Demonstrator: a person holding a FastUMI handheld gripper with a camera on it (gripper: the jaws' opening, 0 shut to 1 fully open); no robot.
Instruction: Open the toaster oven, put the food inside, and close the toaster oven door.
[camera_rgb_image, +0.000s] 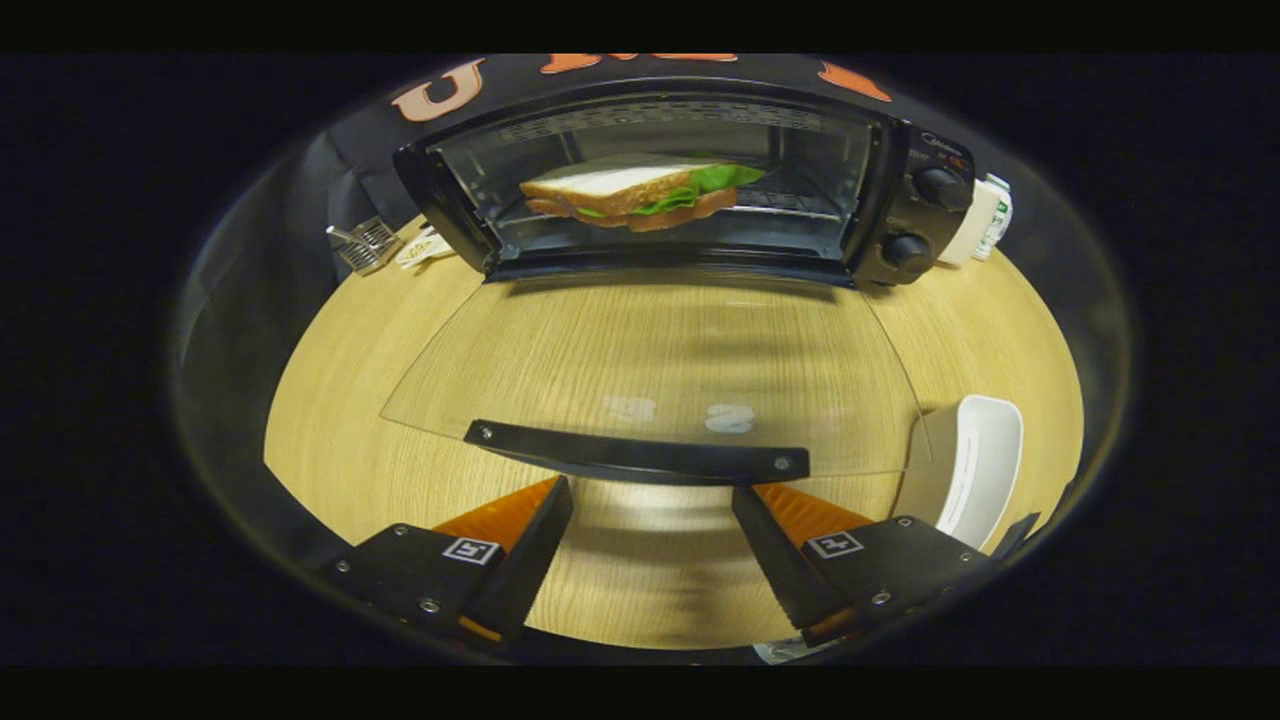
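Here the gripper was spread open and empty, just near of the door handle. The sandwich sat inside the oven. The glass door was likely stiff, slippery; lift by the handle.

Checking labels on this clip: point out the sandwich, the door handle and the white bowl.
Sandwich (625, 190), gripper view, on the top bread slice.
Door handle (640, 455), gripper view, on the middle of the black bar.
White bowl (975, 470), gripper view, on its inner wall.
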